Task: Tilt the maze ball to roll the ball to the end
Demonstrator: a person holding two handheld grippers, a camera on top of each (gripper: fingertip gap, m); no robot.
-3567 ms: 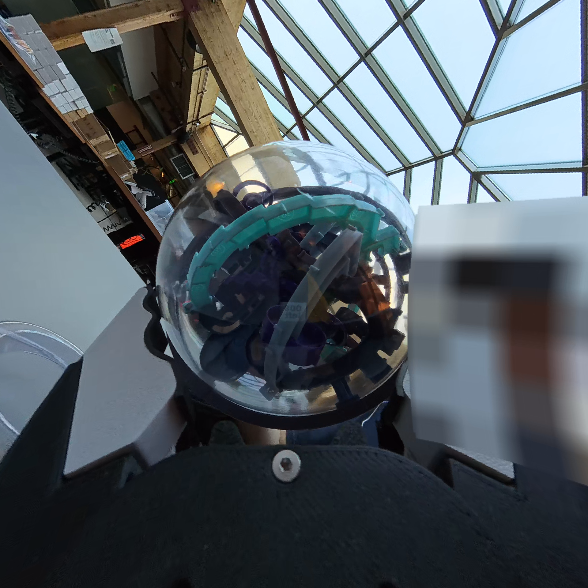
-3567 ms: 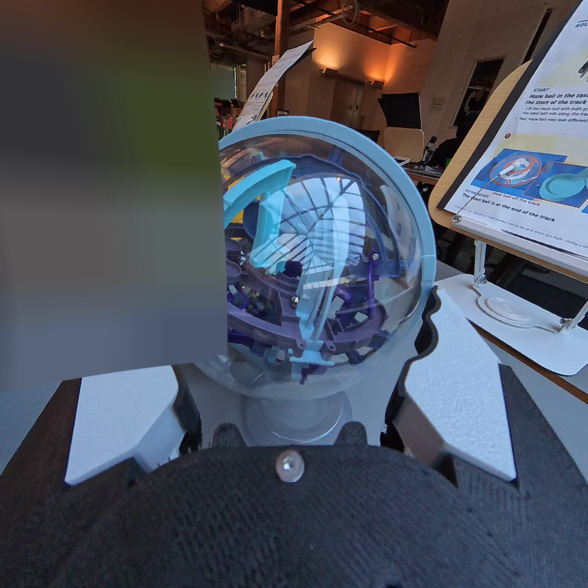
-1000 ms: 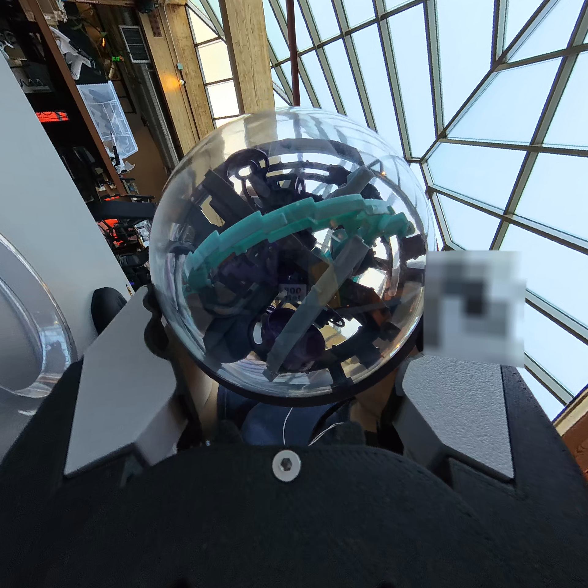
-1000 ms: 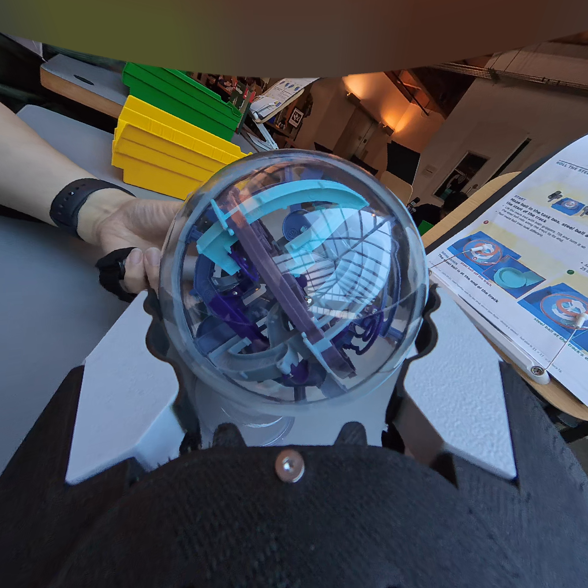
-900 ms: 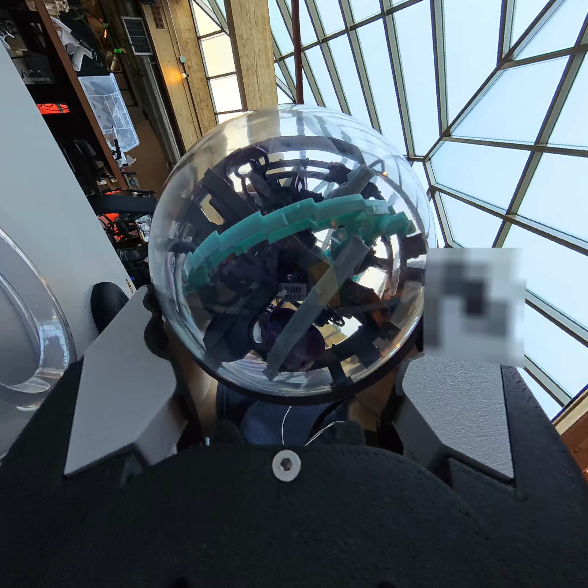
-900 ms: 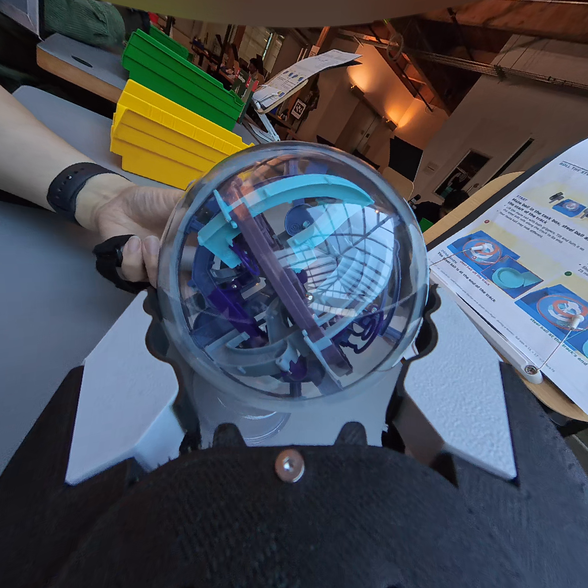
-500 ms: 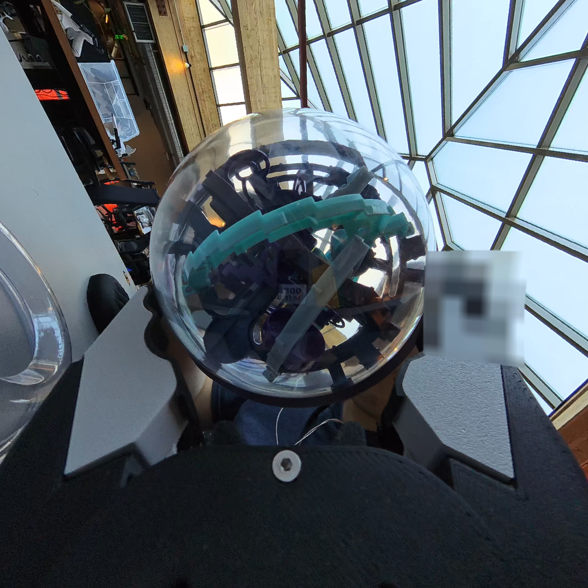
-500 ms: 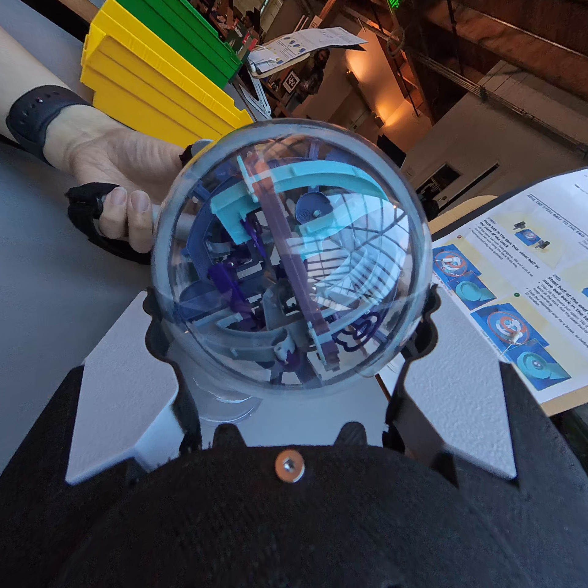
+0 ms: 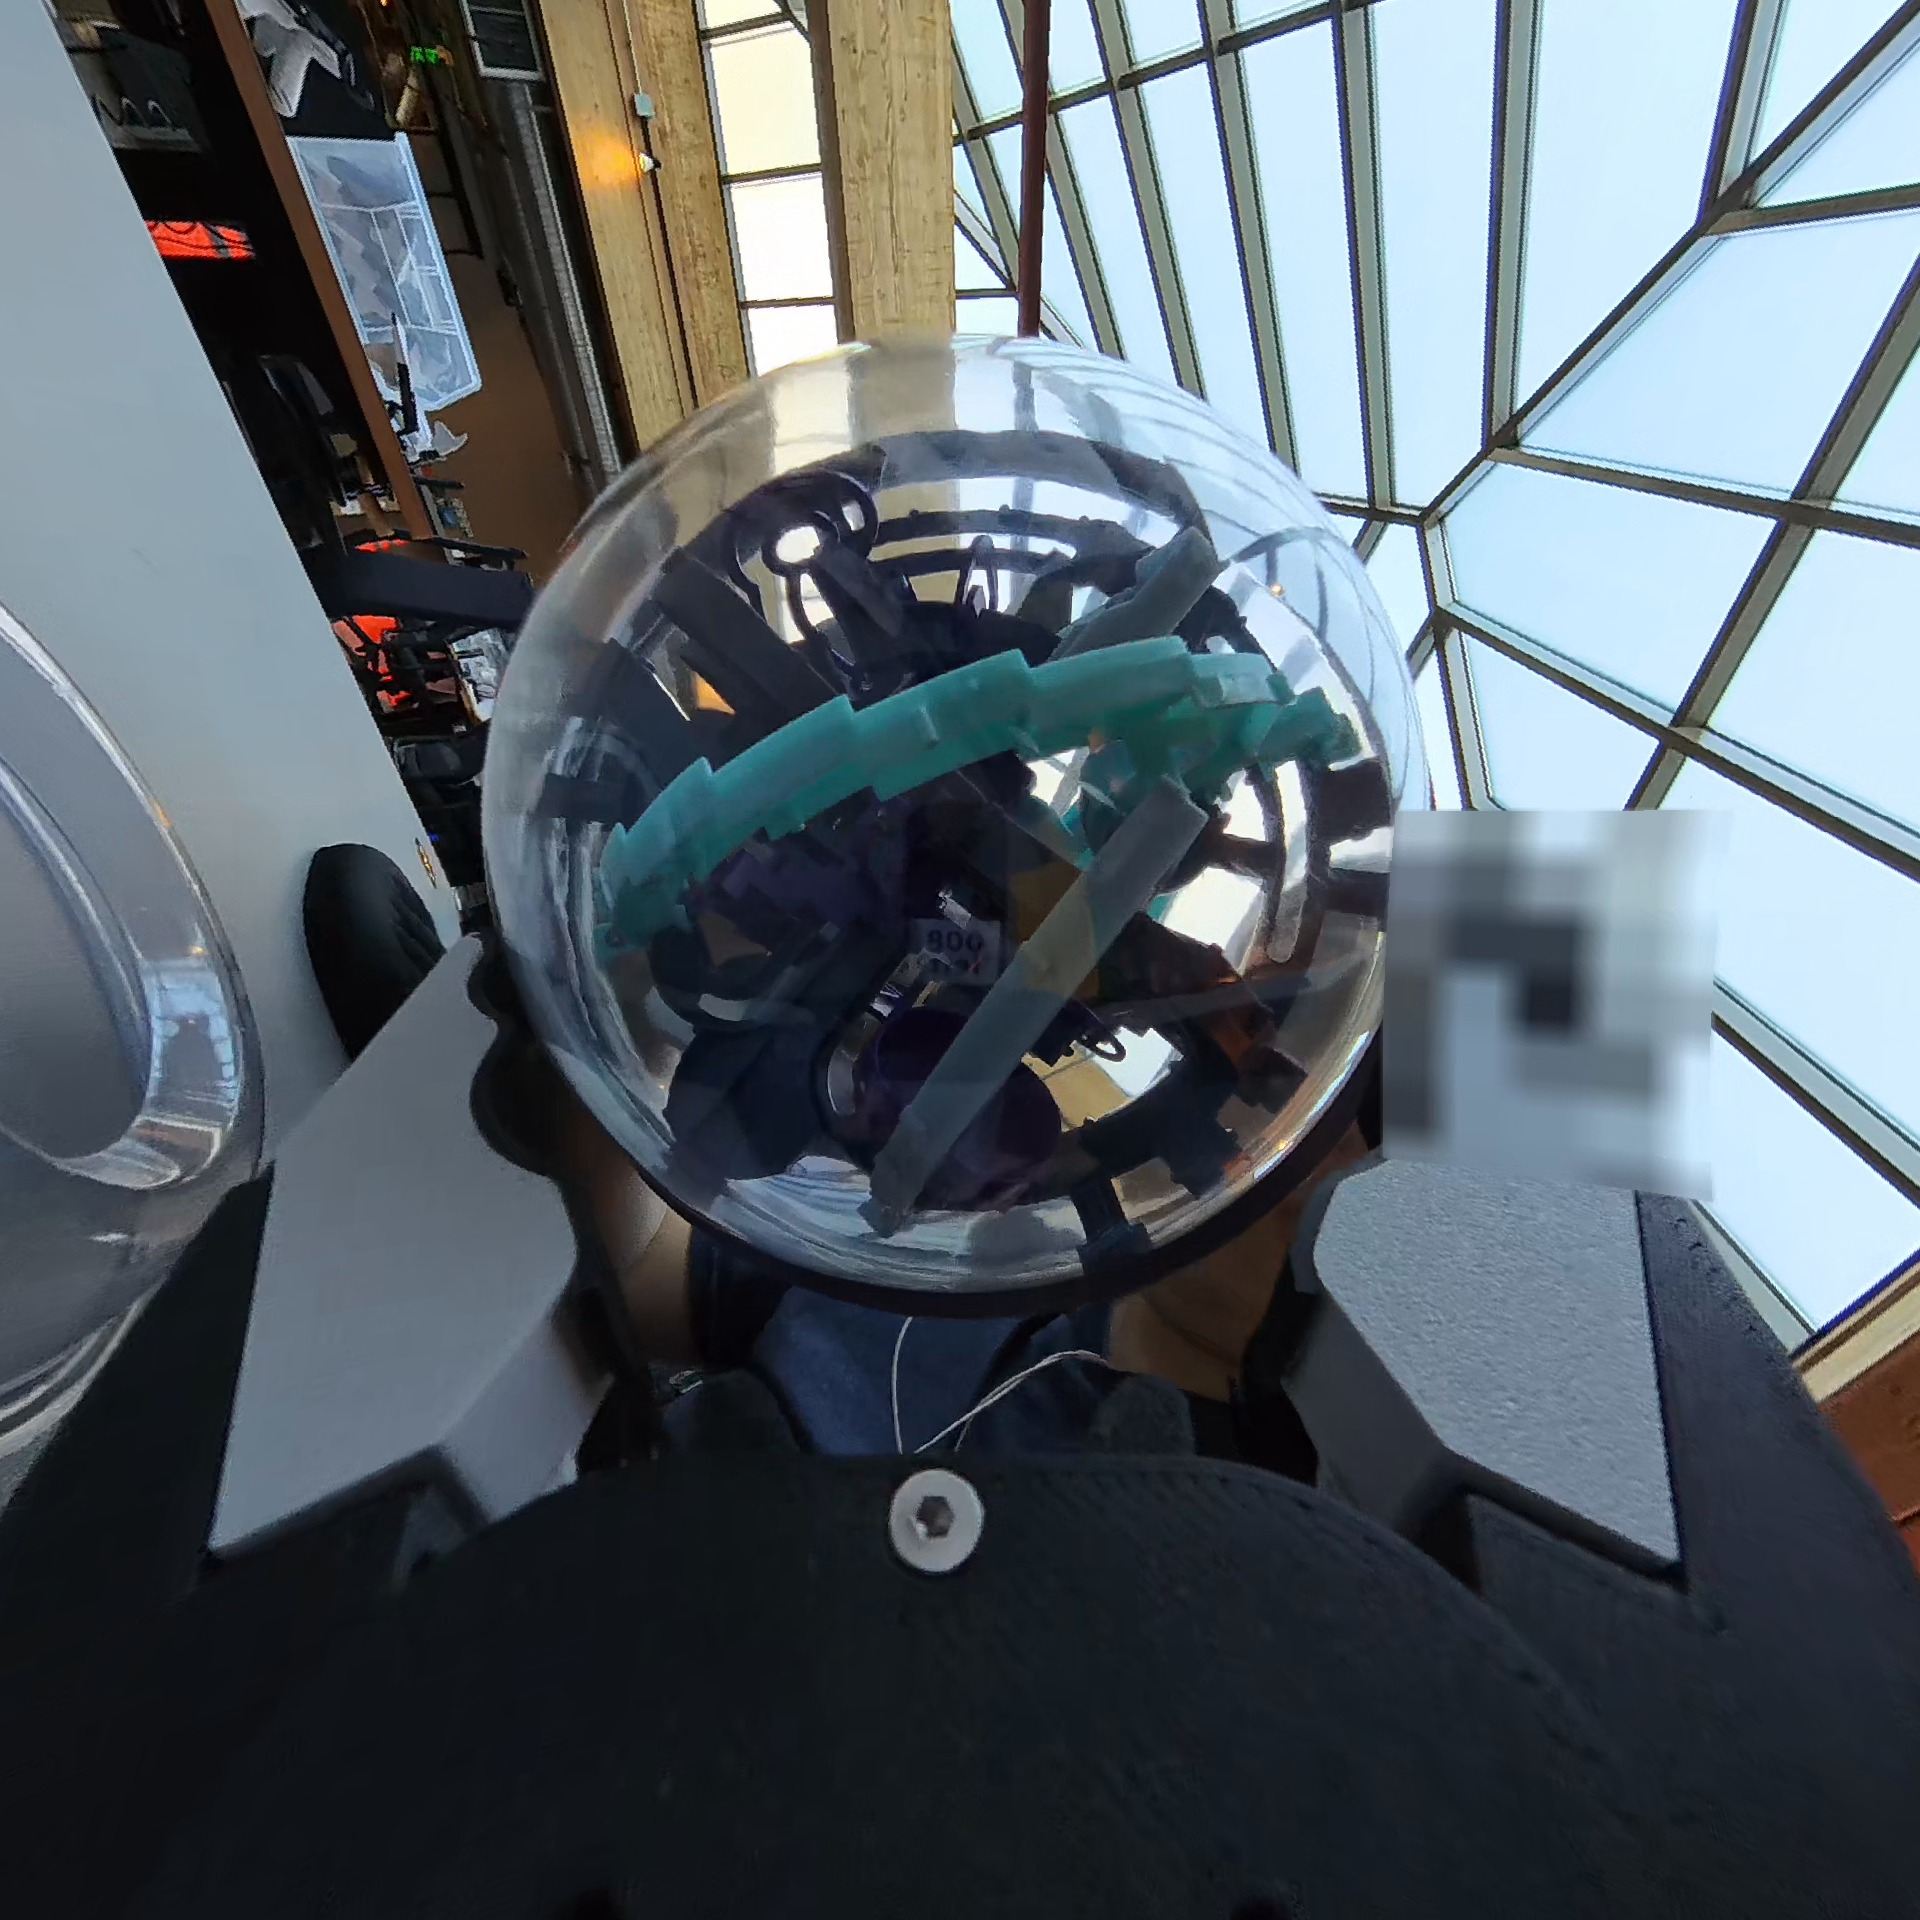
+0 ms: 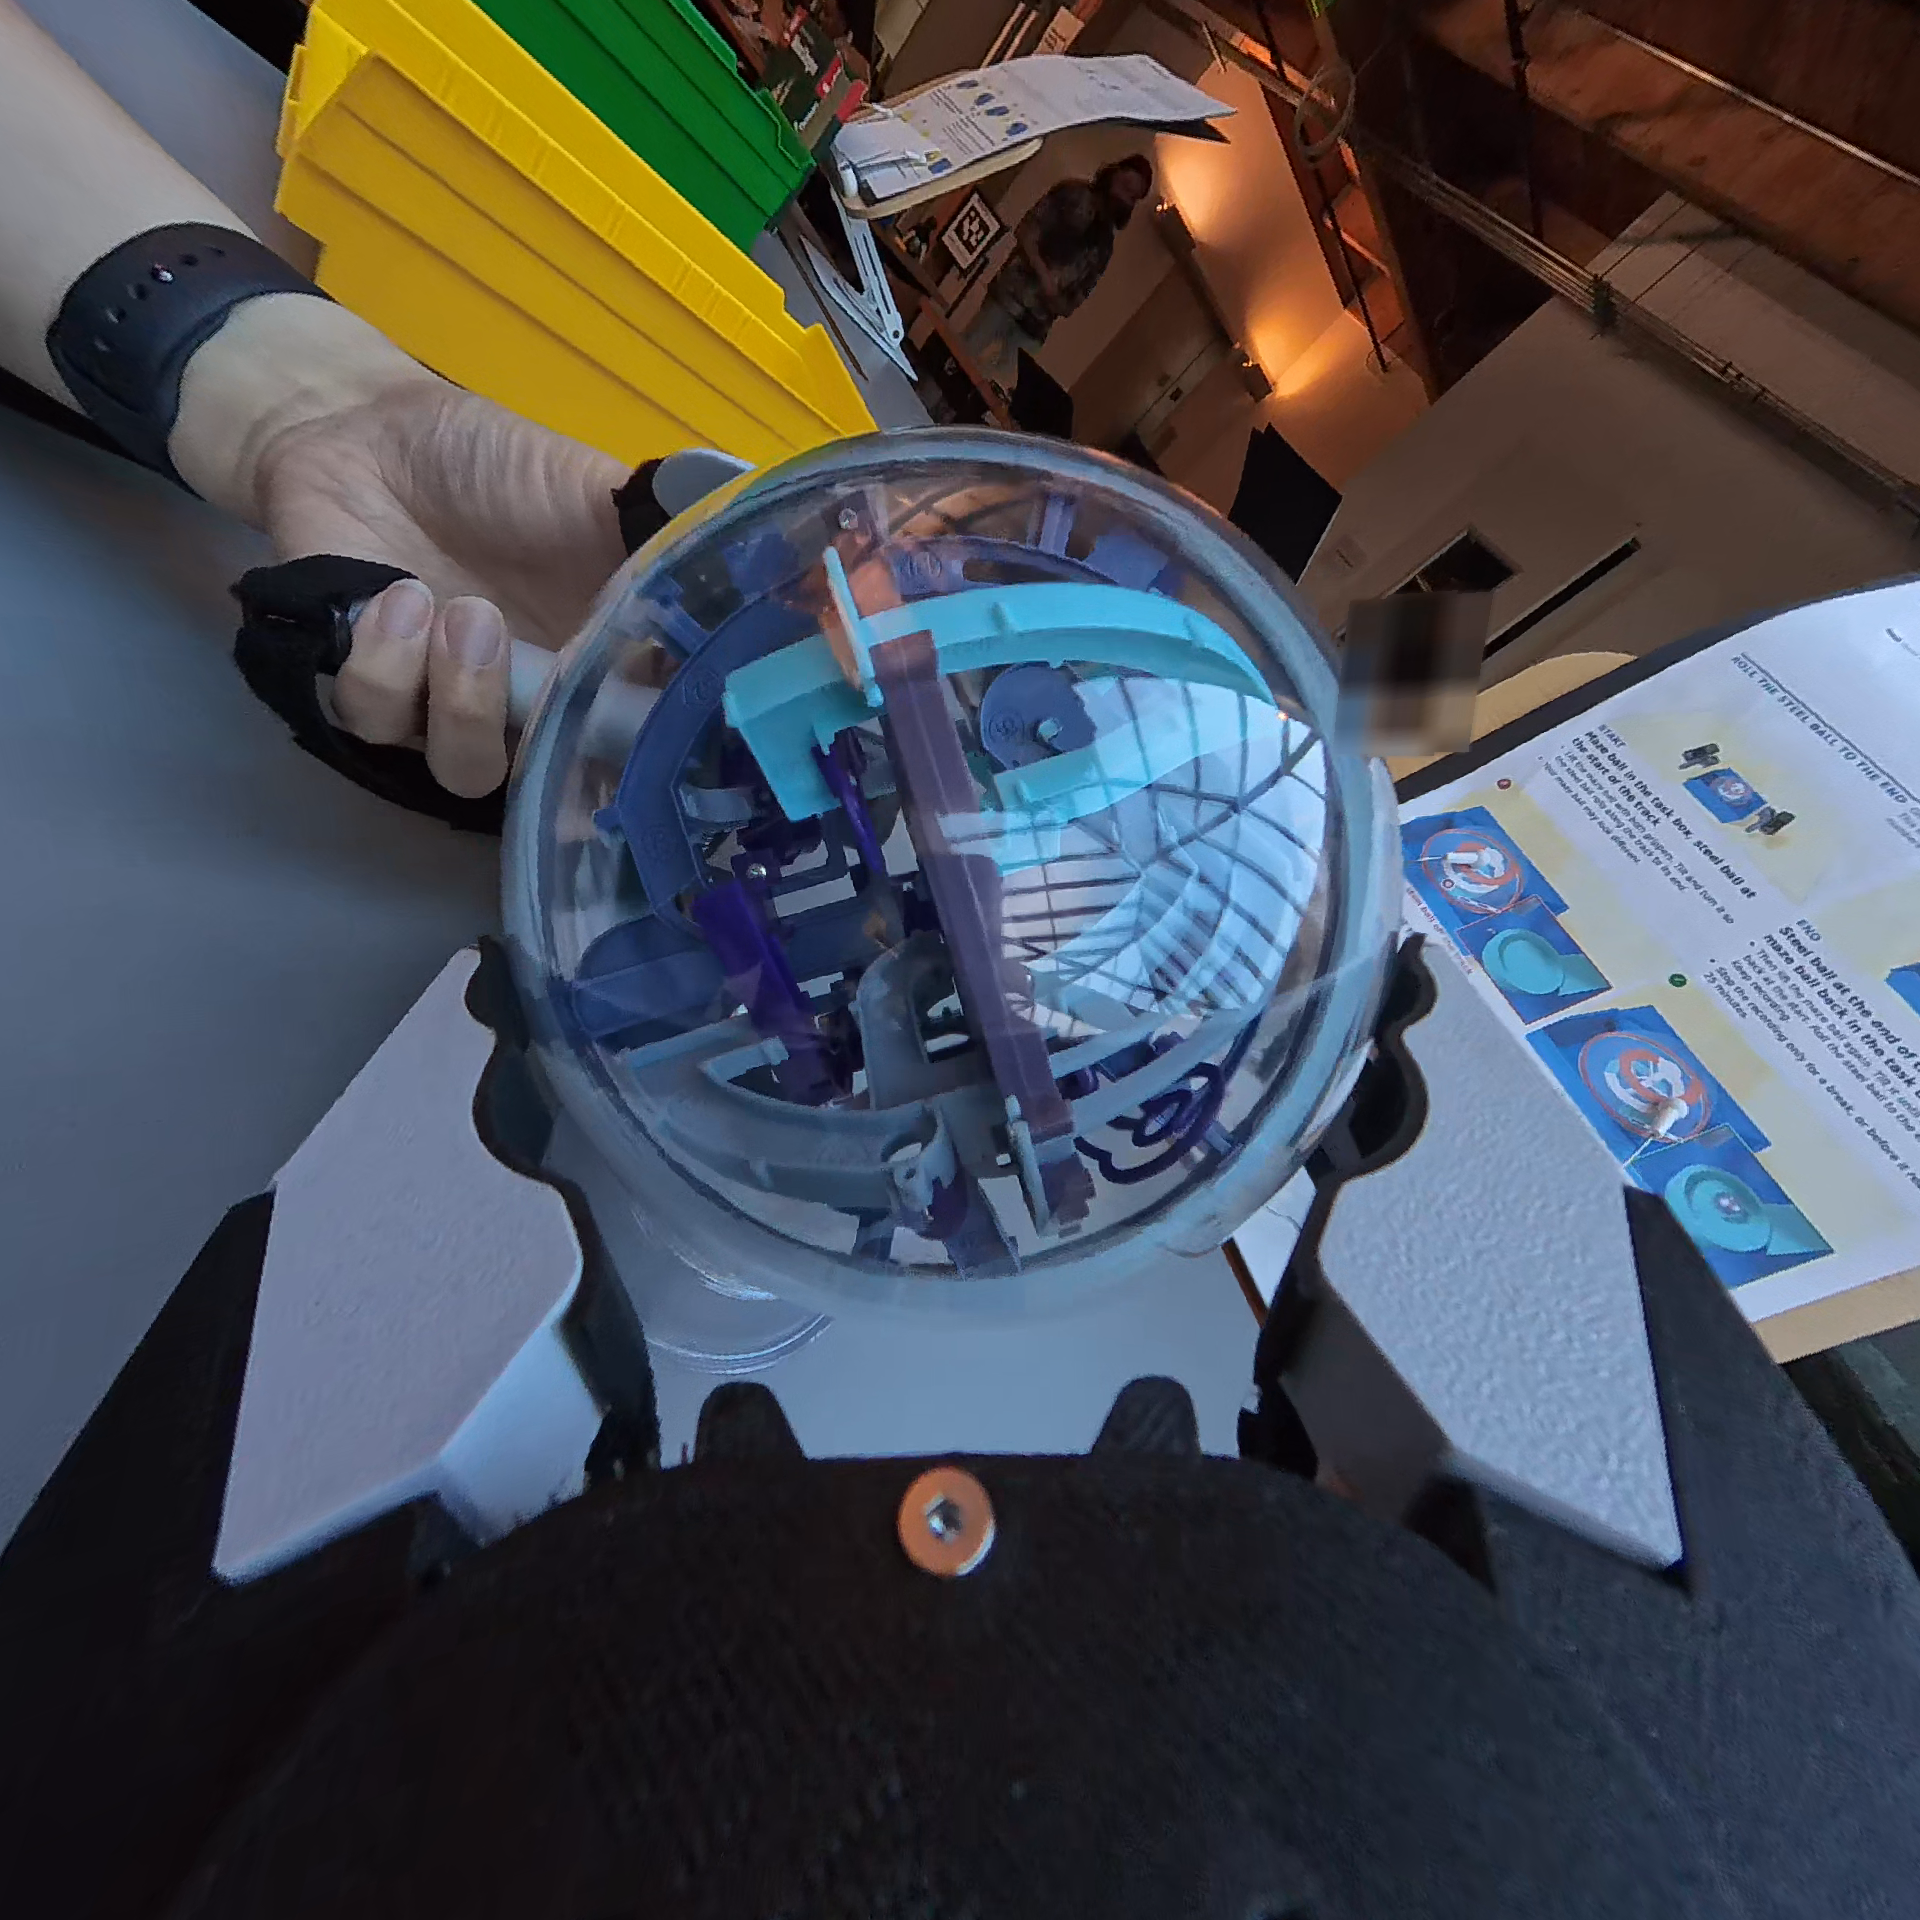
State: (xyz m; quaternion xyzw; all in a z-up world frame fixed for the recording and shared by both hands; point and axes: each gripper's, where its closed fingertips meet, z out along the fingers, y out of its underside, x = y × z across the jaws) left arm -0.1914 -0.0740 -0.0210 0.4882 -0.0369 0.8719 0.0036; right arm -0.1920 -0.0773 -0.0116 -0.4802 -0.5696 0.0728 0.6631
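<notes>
left gripper (image 9: 940,1122): clamps the maze ball (image 9: 951,821) from both sides | right gripper (image 10: 940,1070): clamps the same ball | person's hand (image 10: 416,582): just behind it, over grey table (image 10: 208,935)

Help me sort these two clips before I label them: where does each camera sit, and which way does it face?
Left wrist view: rides on the left claw, aimed steeply upward past the maze ball at a glass roof; its own two grey fingers show.
Right wrist view: rides on the right claw, aimed downward over a grey table, yellow bins and an instruction sheet; the person's left hand shows.
Shared: the same maze ball, clamped from opposite sides.
</notes>
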